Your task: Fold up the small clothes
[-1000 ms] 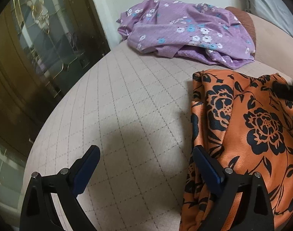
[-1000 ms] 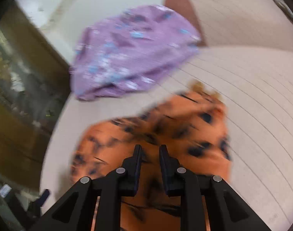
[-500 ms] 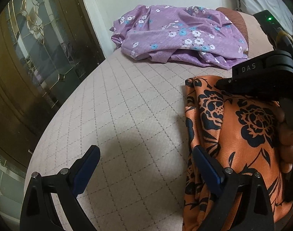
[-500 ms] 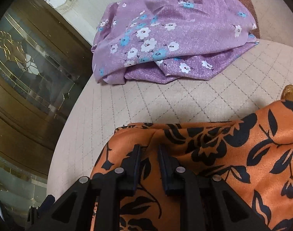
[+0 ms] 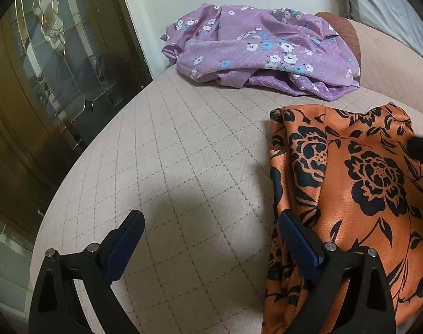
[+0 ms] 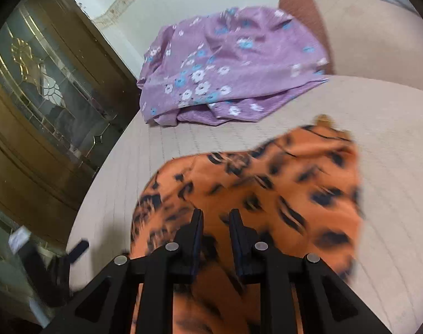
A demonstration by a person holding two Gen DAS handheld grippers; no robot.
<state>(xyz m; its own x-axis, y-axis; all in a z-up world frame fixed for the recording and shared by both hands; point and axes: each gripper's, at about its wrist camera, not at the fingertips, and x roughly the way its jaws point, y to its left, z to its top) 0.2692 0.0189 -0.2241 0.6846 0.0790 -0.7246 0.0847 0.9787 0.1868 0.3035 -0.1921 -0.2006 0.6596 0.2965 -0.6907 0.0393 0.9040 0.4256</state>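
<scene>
The orange garment [image 5: 358, 189] lies folded on the quilted bed [image 5: 183, 172] near the purple garment [image 5: 255, 53], the left gripper [image 5: 208, 239] spread wide beside it, the right gripper [image 6: 215, 222] nearly closed above it, gripping nothing.

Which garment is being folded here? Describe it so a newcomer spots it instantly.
On the beige quilted bed, two garments lie apart. It is the near one, the orange cloth, below the crumpled purple cloth. Its bold black flowers set it apart from the purple one's small white and blue blossoms.
</scene>
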